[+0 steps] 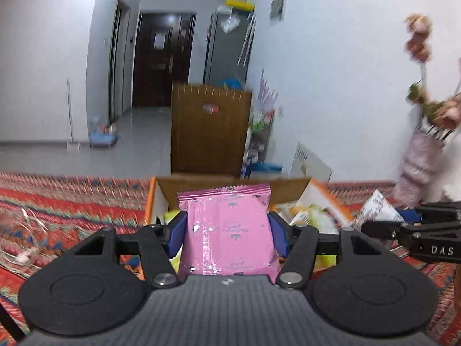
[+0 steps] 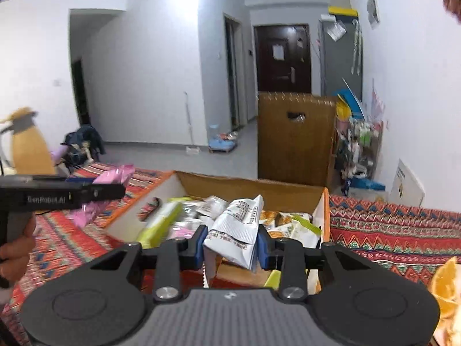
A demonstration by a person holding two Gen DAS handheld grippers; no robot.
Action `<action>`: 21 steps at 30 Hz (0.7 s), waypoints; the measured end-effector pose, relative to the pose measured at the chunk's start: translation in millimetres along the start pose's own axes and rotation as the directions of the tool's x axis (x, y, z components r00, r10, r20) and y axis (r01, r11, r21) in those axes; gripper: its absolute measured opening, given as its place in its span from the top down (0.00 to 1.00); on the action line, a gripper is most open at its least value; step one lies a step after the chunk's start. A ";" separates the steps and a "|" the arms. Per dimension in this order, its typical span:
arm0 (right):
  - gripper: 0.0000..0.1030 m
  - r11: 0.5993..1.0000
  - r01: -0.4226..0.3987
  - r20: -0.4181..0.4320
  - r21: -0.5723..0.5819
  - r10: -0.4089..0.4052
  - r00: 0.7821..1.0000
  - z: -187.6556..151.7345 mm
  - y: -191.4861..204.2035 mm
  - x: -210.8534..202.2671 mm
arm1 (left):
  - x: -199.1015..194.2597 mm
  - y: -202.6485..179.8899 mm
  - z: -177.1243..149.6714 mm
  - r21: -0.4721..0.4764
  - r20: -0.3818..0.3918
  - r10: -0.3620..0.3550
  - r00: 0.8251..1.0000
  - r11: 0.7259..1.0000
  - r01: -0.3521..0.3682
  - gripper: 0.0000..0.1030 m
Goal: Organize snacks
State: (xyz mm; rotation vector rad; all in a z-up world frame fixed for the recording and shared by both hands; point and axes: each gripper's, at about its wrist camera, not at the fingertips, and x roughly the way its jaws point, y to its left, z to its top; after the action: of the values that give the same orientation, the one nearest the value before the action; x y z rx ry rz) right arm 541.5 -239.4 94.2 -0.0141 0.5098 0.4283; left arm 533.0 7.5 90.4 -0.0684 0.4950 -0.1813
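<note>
My left gripper (image 1: 227, 230) is shut on a flat pink snack packet (image 1: 230, 230), its blue pads pressing both side edges. The packet hangs in front of an open cardboard box (image 1: 161, 186) with orange edges. My right gripper (image 2: 232, 243) is shut on a crumpled white packet with black print (image 2: 239, 225), held just above the same box (image 2: 253, 187), which holds several green, white and orange snack packs (image 2: 161, 225). In the right wrist view, the left gripper (image 2: 112, 191) with the pink packet (image 2: 115, 174) shows at the left; in the left wrist view, the right gripper (image 1: 409, 230) shows at the right.
The box sits on a table with a red patterned cloth (image 1: 72, 201). A pink vase of dried flowers (image 1: 417, 158) stands at the right. A yellow jug (image 2: 28, 150) stands at the left, orange slices (image 2: 446, 285) lie at the right edge. A brown wooden board (image 2: 296, 138) stands behind the table.
</note>
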 end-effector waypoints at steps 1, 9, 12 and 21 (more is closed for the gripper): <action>0.67 1.000 0.009 -0.014 0.012 -0.009 1.000 -0.7 -3.6 14.1 | 12.3 2.0 -2.4 0.000 -0.016 0.008 1.000 1.000 -0.008 0.41; 0.67 0.994 -0.027 -0.109 0.110 0.039 0.993 -22.7 -15.7 93.6 | 71.3 11.8 -24.4 0.013 -0.100 0.037 0.994 0.999 -0.036 0.41; 0.67 0.991 -0.049 -0.129 0.122 0.065 0.990 -28.6 -11.4 106.4 | 75.8 9.8 -30.2 0.022 -0.110 0.033 0.993 0.999 -0.031 0.41; 0.37 0.998 0.007 -0.169 0.057 0.003 0.986 -24.5 -3.1 97.4 | 64.5 2.1 -27.7 0.067 -0.090 0.031 0.995 0.997 -0.025 0.29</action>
State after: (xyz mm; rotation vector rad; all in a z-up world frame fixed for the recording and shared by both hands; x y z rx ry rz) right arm 607.8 -206.8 26.1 0.0041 0.6891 0.4122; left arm 575.8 -3.3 35.7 0.0116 0.5801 -0.1734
